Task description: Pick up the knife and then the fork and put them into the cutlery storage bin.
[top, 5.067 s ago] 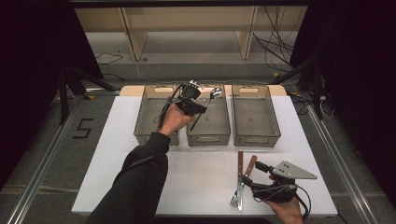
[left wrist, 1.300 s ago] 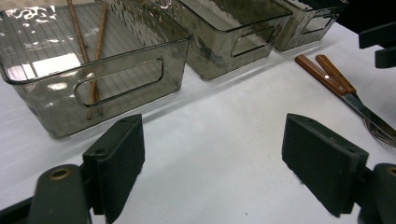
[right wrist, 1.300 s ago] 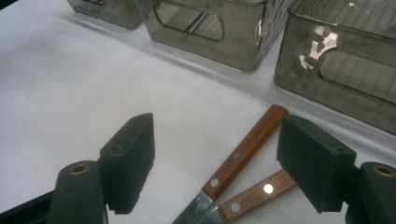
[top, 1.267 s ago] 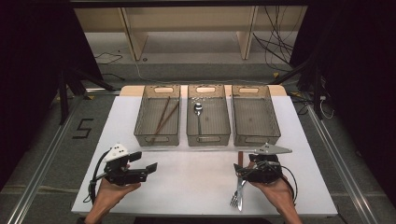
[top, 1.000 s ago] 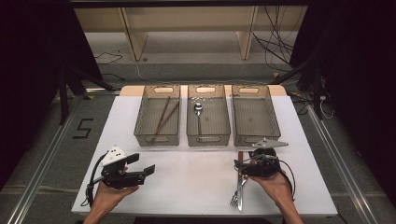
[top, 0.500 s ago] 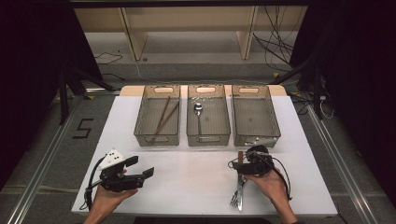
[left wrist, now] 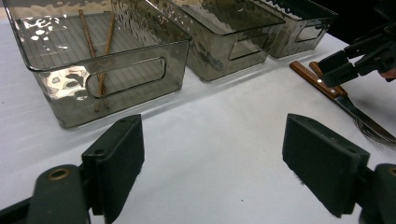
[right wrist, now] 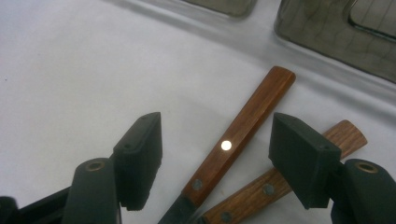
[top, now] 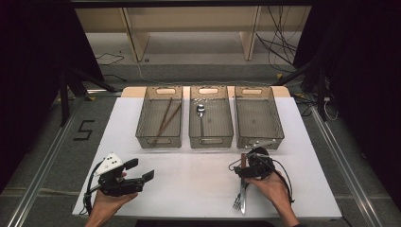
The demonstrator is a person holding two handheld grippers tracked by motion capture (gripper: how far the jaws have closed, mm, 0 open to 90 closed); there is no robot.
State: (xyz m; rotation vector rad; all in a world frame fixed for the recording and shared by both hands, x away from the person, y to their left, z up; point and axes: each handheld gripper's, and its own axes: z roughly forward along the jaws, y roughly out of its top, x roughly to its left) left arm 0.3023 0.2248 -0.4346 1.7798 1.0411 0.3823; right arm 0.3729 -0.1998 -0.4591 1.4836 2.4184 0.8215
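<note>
Near the white table's (top: 198,189) front edge, the right gripper (right wrist: 215,156), jaws closing but spread, straddles a smooth wooden-handled knife (right wrist: 236,140); the left gripper (left wrist: 212,163) gapes over bare tabletop.

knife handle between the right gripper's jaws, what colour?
Reddish-brown wood with metal rivets on the knife handle; clearest in the right gripper view.

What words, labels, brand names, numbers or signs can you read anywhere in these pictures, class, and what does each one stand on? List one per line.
"5": a large black numeral on the grey floor left of the white table, seen in the high view.
Nothing else can be read: the three bins, the wooden handles of the cutlery and both grippers carry no legible word, label or brand.
</note>
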